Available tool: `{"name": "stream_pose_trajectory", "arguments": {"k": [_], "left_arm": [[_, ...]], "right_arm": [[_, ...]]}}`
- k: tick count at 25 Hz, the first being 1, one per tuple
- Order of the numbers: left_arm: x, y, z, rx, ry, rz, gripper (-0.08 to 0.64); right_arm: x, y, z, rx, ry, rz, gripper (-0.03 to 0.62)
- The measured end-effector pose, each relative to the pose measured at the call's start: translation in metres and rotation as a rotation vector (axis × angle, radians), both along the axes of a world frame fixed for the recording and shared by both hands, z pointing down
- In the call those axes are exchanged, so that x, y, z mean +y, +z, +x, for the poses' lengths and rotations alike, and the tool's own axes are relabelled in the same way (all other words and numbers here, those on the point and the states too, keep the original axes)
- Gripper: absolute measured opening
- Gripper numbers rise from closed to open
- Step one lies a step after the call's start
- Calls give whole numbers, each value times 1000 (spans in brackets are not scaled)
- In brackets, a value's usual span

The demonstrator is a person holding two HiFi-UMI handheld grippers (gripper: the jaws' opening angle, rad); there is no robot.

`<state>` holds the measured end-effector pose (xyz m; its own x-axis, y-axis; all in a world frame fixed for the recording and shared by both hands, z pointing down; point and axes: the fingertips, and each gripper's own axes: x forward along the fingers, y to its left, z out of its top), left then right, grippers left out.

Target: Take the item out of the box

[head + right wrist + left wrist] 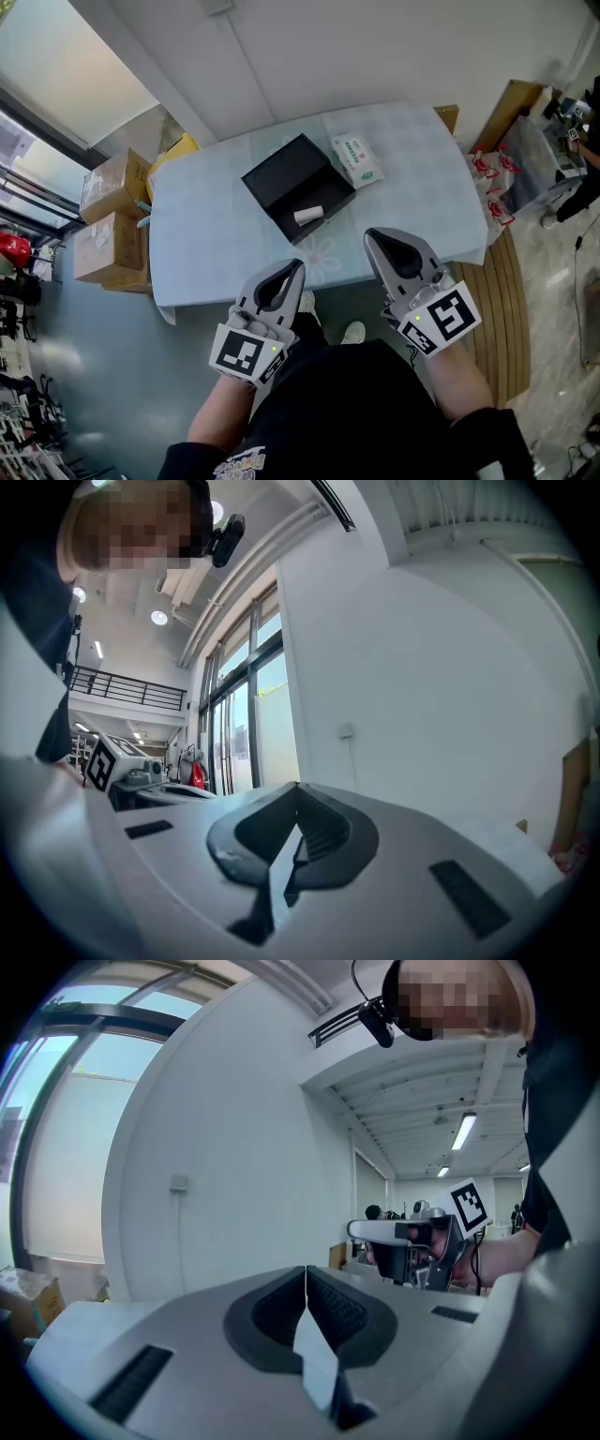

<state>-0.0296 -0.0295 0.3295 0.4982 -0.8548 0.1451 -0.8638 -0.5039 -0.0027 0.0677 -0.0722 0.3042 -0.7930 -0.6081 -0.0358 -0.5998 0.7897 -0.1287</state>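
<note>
An open black box lies on the table with the pale blue cloth, and a small white item rests inside its near corner. My left gripper is held near the table's front edge, short of the box, its jaws shut with nothing between them. My right gripper hovers at the front edge to the right of the box, also shut and empty. In the left gripper view my left gripper points up at the wall. The right gripper view has my right gripper tilted upward too.
A white and green packet lies on the cloth right of the box. Cardboard boxes are stacked on the floor at the left. Red and white bags sit by the table's right end. A person stands at the far right.
</note>
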Motion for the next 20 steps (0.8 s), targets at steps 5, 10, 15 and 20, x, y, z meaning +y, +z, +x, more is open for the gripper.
{"name": "stream_pose_trajectory", "arguments": {"k": [5, 10, 15, 20], "left_arm": [[-16, 10, -3, -11, 17, -11, 20], [-35, 16, -3, -28, 49, -16, 73], [-57, 22, -2, -53, 95, -21, 130], [-77, 33, -2, -120, 131, -28, 180]], "right_arm": [[-9, 5, 1, 2, 24, -6, 9], [-23, 4, 4, 2, 63, 1, 9], [-41, 4, 10, -9, 102, -5, 9], [-54, 9, 15, -16, 141, -28, 9]]}}
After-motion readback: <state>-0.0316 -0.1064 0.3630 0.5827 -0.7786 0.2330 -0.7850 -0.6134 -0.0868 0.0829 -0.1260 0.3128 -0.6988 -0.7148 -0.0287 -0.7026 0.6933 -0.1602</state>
